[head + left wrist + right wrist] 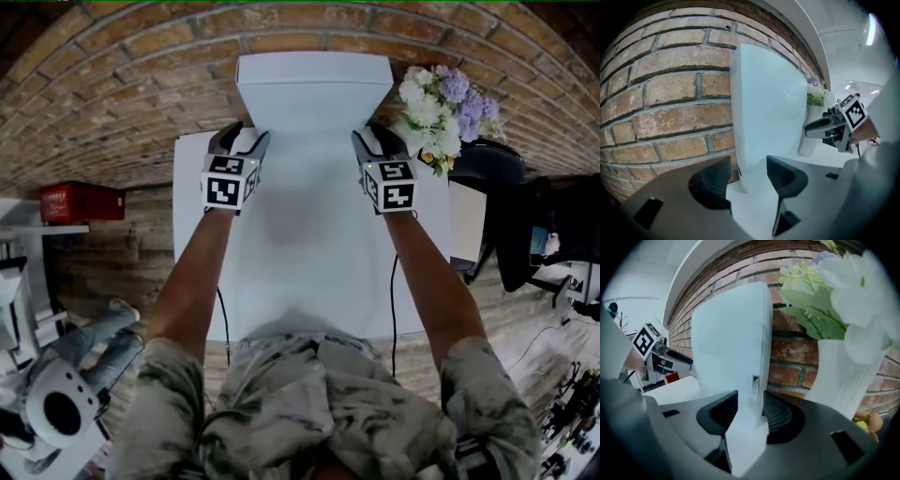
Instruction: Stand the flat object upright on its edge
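The flat white panel (pixel 314 89) stands upright on its lower edge at the back of the white table (pixel 309 253), its back to the brick wall (pixel 141 84). My left gripper (pixel 246 137) is at its lower left corner. In the left gripper view the panel (pixel 764 103) rises just beyond the gripper (pixel 747 176), whose jaws stand apart and do not press it. My right gripper (pixel 380 137) is at the lower right corner. In the right gripper view the panel's edge (pixel 759 357) sits between the gripper's (pixel 750 411) jaws, which stand wide and are not clamped.
A white vase of pale flowers (pixel 439 108) stands close to the right of the panel, right beside my right gripper (pixel 841 376). A red box (pixel 80 202) sits on a shelf at the left. A black chair (pixel 492 173) is right of the table.
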Demonstrator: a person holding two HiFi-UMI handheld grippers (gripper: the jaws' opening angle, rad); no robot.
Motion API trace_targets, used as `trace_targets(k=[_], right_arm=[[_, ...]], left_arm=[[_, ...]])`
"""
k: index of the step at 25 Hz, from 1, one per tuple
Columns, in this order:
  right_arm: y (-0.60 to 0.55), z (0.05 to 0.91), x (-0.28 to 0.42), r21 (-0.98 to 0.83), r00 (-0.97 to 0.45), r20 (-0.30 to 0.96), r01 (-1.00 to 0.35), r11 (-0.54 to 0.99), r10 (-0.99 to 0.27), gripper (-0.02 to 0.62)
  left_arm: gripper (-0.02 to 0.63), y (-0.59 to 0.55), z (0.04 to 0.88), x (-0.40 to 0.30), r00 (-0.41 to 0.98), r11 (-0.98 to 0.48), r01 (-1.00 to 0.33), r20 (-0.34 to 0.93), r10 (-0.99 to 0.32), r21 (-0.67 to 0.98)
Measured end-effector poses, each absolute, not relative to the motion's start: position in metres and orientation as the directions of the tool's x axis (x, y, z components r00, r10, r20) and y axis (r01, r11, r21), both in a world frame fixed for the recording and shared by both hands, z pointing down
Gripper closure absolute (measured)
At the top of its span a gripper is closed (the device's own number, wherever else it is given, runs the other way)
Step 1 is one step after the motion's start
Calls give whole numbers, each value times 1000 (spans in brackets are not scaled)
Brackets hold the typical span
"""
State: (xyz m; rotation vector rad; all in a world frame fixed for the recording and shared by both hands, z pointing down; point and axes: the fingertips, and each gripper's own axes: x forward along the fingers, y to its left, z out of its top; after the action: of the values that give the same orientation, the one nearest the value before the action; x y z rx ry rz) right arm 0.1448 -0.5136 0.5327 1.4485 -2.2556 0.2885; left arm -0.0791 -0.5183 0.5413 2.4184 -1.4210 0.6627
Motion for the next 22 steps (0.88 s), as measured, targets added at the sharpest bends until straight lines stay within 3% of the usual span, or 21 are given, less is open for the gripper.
trace_targets(k=[9,22], right_arm=[[-474,534,142,28,-392,472,-888,458,-789,412],[-376,520,144,-26,-485,456,-846,533,-747,520]], left_arm=[[373,-481,536,-82,405,-451,-892,494,-770,29],[398,-376,522,-37,450,-459,-882,471,-759,103]])
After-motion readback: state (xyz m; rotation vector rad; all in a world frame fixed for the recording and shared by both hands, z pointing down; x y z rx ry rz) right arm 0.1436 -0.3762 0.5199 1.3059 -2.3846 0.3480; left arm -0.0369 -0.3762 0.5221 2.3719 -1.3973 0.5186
